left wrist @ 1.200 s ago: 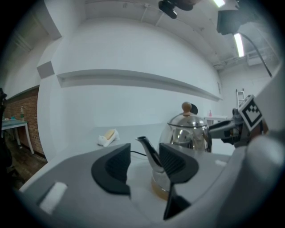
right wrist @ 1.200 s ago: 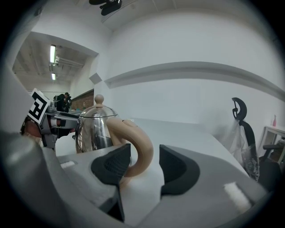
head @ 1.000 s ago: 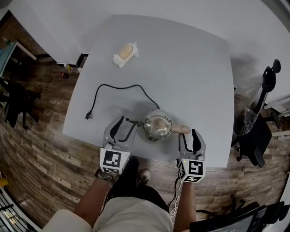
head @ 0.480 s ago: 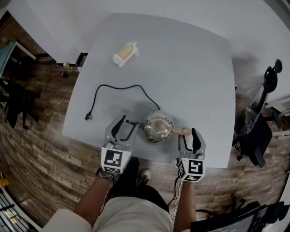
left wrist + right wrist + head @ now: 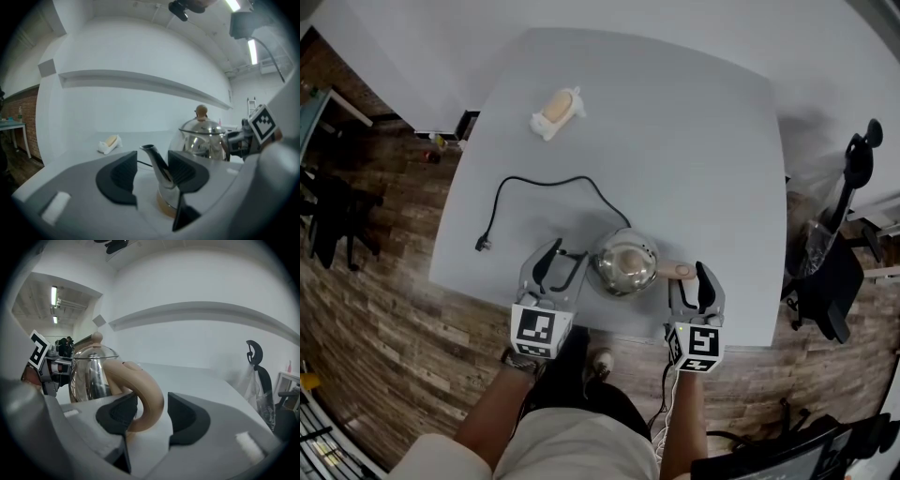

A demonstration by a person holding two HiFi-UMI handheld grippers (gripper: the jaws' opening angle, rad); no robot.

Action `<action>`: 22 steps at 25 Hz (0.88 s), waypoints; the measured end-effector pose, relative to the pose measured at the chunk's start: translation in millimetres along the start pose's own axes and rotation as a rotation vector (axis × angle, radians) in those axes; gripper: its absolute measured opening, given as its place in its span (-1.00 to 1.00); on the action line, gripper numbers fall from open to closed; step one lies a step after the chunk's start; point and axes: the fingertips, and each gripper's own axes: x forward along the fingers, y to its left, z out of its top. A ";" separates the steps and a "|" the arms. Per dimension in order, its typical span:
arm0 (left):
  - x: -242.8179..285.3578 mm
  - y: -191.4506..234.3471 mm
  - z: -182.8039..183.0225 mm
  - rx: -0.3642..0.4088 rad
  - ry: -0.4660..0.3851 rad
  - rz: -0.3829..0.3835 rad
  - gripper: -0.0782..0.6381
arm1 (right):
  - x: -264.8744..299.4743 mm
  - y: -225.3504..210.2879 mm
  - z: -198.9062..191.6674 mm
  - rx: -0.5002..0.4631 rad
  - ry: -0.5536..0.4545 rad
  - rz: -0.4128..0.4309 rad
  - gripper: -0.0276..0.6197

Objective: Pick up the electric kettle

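Grey table [image 5: 703,141] carries kettle [image 5: 625,262], black cord [image 5: 546,177] behind, cream object [image 5: 557,111] farther off.

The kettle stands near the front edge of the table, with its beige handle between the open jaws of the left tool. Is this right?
The side is wrong. The kettle stands near the front edge of the table, with its beige handle between the open jaws of the right tool, as the right gripper view shows. The left tool has the spout between its jaws.
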 end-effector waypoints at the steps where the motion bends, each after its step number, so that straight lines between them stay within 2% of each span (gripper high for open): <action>1: 0.3 0.0 -0.3 -0.002 0.001 0.000 -0.16 | 0.8 0.1 0.1 0.002 0.000 0.001 -0.28; 14: 3.1 -1.8 -0.3 -0.016 -0.001 -0.020 -0.17 | 6.4 1.8 1.5 0.032 -0.003 0.013 -0.29; 22: 3.9 -7.5 0.1 0.005 0.005 -0.028 -0.36 | 5.9 3.2 0.2 0.004 0.010 0.001 -0.36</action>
